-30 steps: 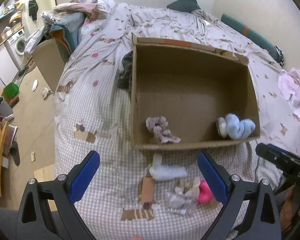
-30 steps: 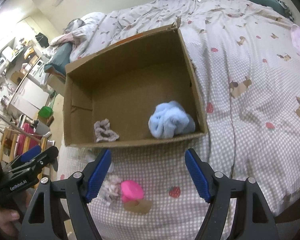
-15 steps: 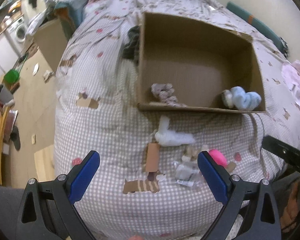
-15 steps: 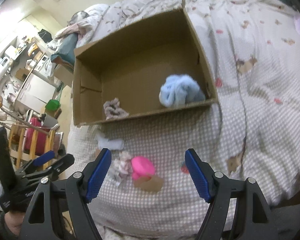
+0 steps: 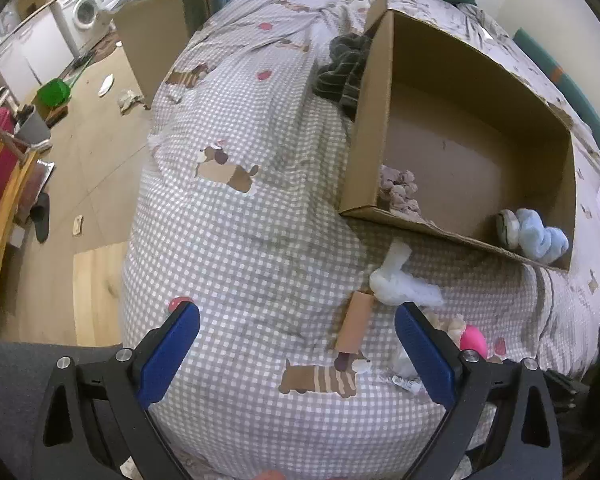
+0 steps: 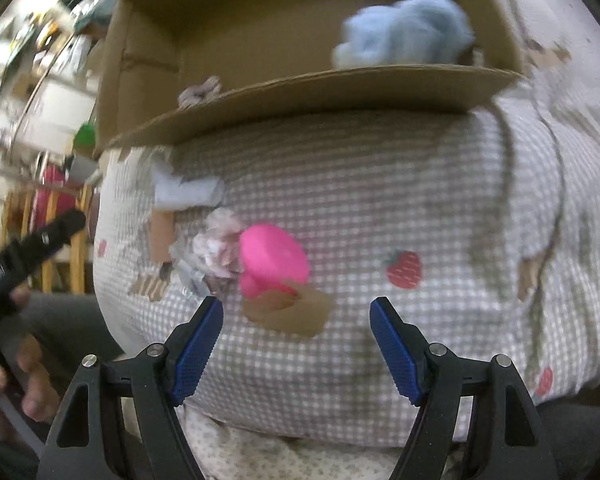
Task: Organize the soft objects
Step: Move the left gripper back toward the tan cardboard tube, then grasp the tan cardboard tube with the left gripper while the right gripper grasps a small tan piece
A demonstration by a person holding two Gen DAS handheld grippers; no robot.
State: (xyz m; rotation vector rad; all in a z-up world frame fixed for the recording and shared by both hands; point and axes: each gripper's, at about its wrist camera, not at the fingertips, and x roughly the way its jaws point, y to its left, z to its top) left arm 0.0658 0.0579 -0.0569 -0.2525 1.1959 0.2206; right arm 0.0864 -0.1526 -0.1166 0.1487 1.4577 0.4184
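the right claw [image 6: 296, 330] hangs spread and empty over the checked blanket [image 6: 380, 208], with the pink toy [image 6: 272, 262] just past its tips at 11 o'clock, touching a crumpled pale cloth [image 6: 216, 246] on its left. the left claw [image 5: 296, 354] is spread too, holding nothing; a white cloth [image 5: 396, 284] lies at its 1 o'clock. further out at 12 sits the cardboard box [image 6: 312, 96], holding a blue fluffy bundle [image 6: 404, 32] at its right and a grey scrunchie [image 6: 200, 90] at its left.
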